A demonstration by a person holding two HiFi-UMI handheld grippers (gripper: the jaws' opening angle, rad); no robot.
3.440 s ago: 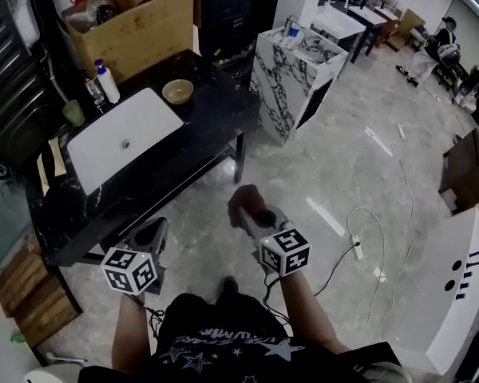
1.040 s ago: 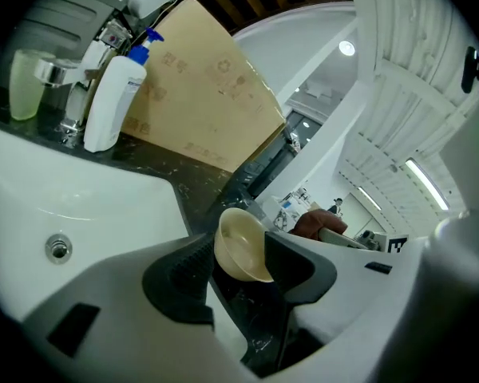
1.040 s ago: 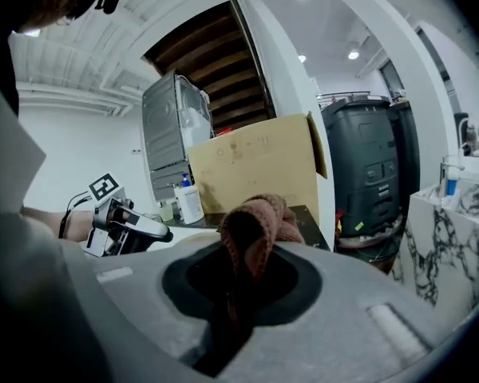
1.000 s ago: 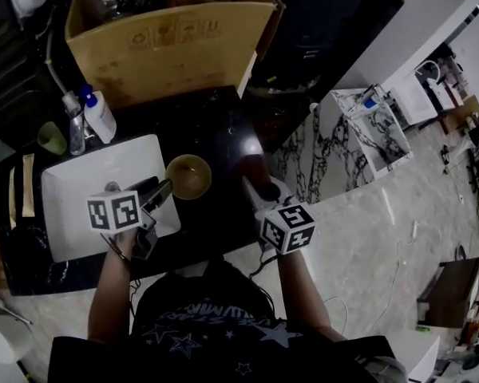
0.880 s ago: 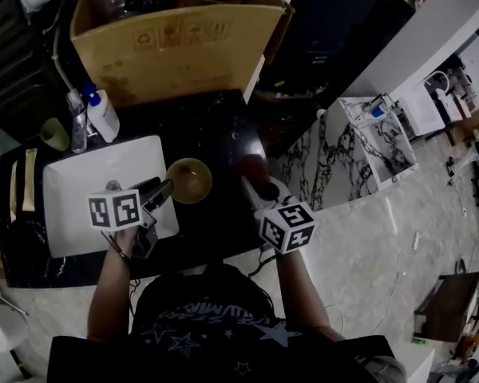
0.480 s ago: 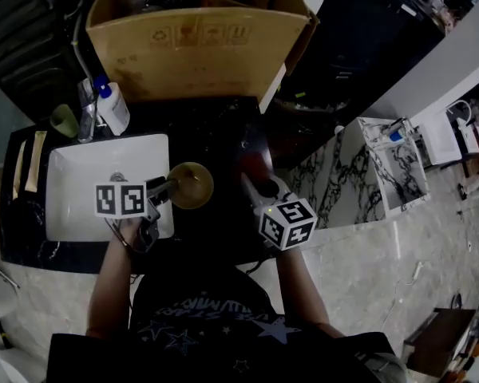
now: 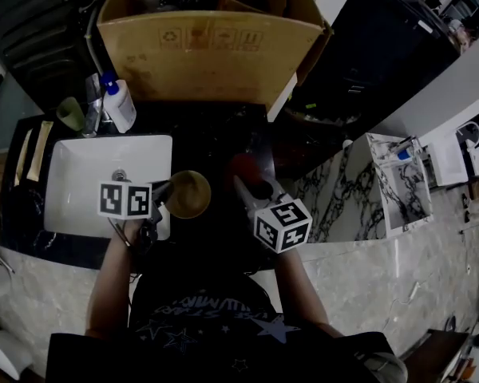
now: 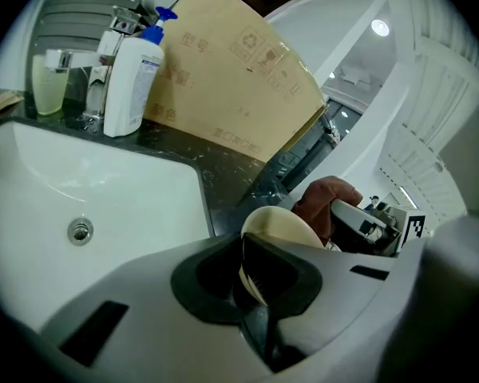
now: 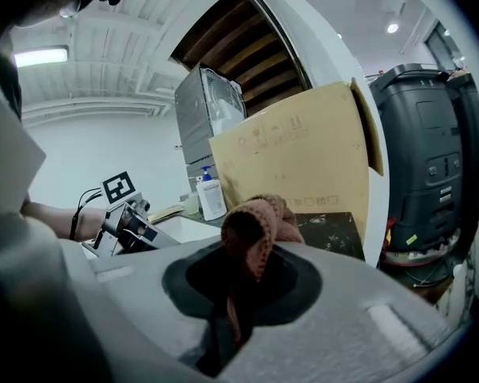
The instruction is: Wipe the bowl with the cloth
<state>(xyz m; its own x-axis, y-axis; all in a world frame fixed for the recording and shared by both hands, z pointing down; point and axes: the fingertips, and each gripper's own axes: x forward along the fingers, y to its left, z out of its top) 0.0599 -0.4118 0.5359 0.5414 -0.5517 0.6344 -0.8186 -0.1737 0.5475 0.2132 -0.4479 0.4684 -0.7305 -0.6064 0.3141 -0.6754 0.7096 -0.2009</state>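
Left fingers closing on the bowl, right fingers clamped on the cloth.

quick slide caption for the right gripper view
Right gripper holding a bunched brown cloth, cardboard box and pump bottle behind it.

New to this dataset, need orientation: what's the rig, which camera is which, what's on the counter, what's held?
No robot: a person holds a hand-held gripper in each hand. The head view looks down from the person's head; each gripper view rides on its own gripper. On the dark counter: a white sink, a soap bottle, and a cardboard box at the back. The left hand-held gripper is closing its jaws on the rim of a tan bowl beside the sink. The right hand-held gripper is shut on a reddish-brown cloth.
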